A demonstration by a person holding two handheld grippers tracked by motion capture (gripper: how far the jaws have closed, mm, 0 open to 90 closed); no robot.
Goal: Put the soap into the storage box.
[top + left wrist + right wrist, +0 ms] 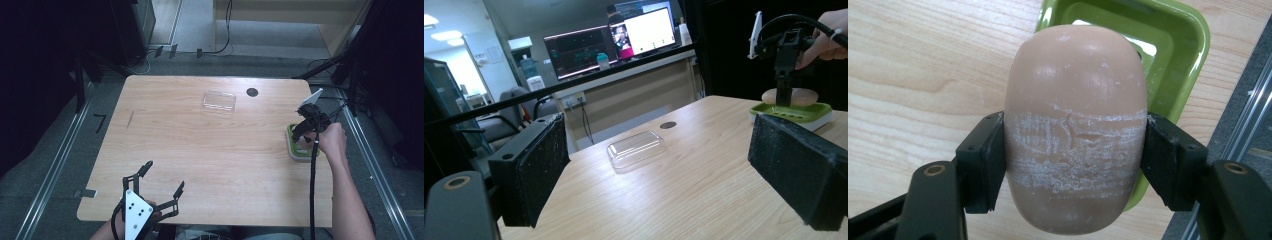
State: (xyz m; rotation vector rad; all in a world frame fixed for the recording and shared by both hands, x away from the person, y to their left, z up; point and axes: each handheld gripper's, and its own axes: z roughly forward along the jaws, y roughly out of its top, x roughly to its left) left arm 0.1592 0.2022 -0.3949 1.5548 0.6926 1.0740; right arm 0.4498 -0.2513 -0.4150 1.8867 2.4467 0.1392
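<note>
A tan oval bar of soap (1075, 130), its middle scuffed white, sits between the jaws of my right gripper (1075, 165), which is shut on its two long sides. Under it lies a green soap dish (1168, 45) on a white base, close to the table's right edge (300, 150). From the left gripper view, the soap (796, 96) is just at the top of the dish (794, 114), with the right gripper (784, 97) pointing down on it. My left gripper (165, 175) is open near the table's front left, nothing between its pads (539, 170).
A clear plastic lid (219, 101) lies on the far middle of the wooden table (200, 150), with a round black grommet (252, 92) beyond it to the right. Metal floor rails run along both sides of the table. Desks and monitors stand behind.
</note>
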